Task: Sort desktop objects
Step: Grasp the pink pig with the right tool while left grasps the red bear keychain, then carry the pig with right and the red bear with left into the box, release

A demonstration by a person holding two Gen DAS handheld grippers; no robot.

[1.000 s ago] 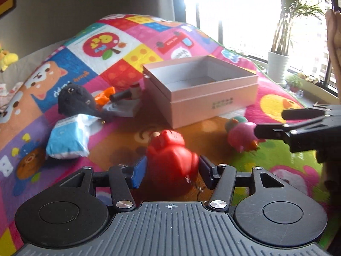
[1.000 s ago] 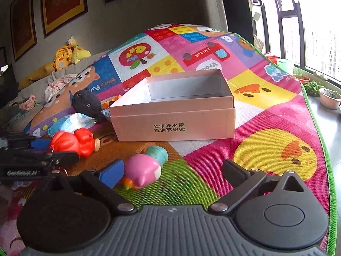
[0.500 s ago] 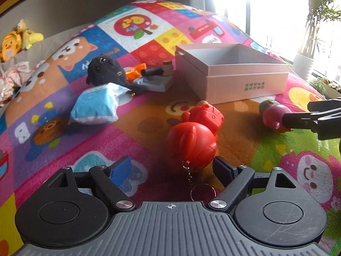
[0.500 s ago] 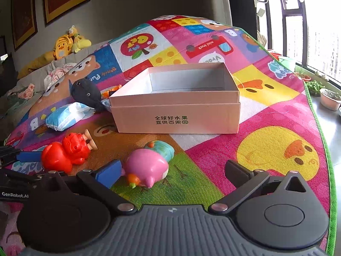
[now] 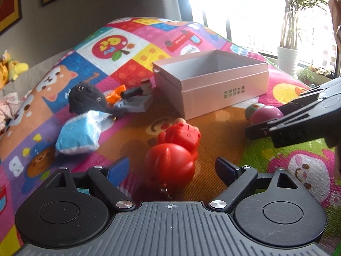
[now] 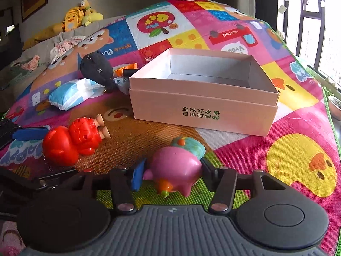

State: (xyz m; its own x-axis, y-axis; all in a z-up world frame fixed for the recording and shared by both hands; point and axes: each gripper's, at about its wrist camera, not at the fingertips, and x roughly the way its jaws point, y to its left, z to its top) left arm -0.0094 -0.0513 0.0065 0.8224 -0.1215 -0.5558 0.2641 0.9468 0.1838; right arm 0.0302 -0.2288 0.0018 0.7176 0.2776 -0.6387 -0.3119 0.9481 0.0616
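A red plastic figure with a key ring [image 5: 170, 162] [image 6: 70, 140] lies on the colourful play mat between the fingers of my left gripper [image 5: 172, 168]. That gripper is open, with gaps on both sides of the toy. My right gripper [image 6: 173, 171] is closing its jaws on a pink pig toy [image 6: 177, 170] [image 5: 266, 112], and both pads touch its sides. A teal ball-like toy [image 6: 189, 146] rests just behind the pig. The open pink cardboard box [image 6: 202, 111] [image 5: 223, 98] stands beyond both toys. Its visible inside is bare.
Left of the box lie a black plush [image 5: 87, 98], a blue tissue pack [image 5: 78, 132] and a grey-and-orange toy [image 5: 132, 100]. Yellow plush toys [image 6: 72, 21] sit far back left. A potted plant [image 5: 287, 57] stands by the window on the right.
My left gripper let go of the red figure and opened wide; the figure now lies on the mat. My right gripper moved up around the pink pig and its jaws came together on it.
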